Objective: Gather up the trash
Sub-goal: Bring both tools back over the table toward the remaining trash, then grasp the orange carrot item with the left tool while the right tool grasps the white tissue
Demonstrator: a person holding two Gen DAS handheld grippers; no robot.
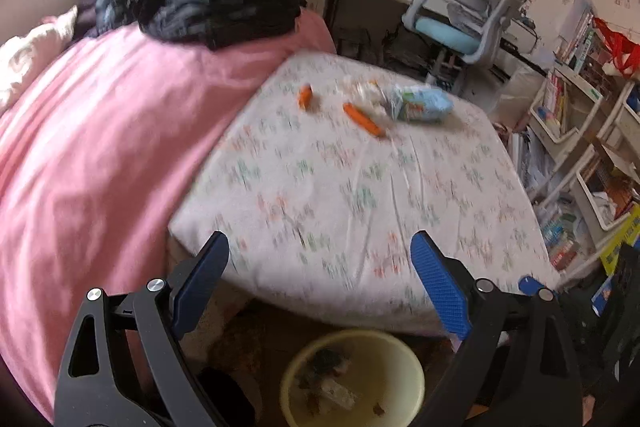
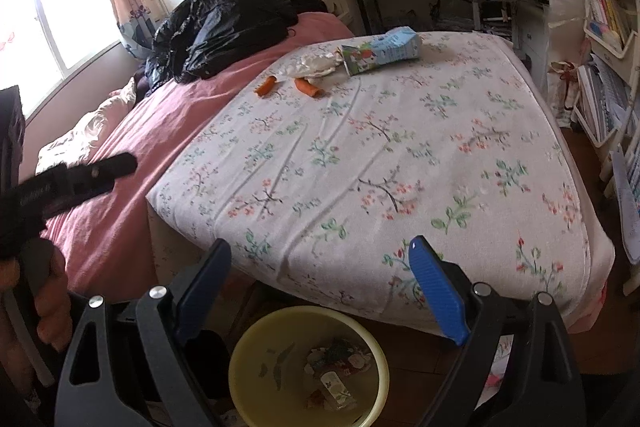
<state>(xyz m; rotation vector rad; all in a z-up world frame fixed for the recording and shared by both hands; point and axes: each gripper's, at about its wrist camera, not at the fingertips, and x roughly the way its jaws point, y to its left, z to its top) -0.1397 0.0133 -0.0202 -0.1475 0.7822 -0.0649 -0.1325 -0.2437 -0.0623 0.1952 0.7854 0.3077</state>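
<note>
Both grippers hang at the near edge of the bed: left gripper [image 1: 320, 283] and right gripper [image 2: 322, 287] each w/ jaws spread wide, nothing between them. We see the trash at the far end of the flowered sheet [image 2: 360, 167]: a blue-green carton [image 2: 380, 51], a crumpled white wrapper [image 2: 316, 65] touching it on the left, and two orange bits [image 2: 266, 85] [image 2: 308, 85] just nearer. The yellow bin [image 2: 308, 367] sits on the floor below us, some rubbish already inside.

Risks as we judge them: it's a long reach, and the soft sheet may bunch under a jaw so the pads catch fabric, not carton. The orange bits are small & could roll or slip out. The wrapper may spill crumbs if tipped. The left view is blurred, so aim on that side is less sure.
</note>
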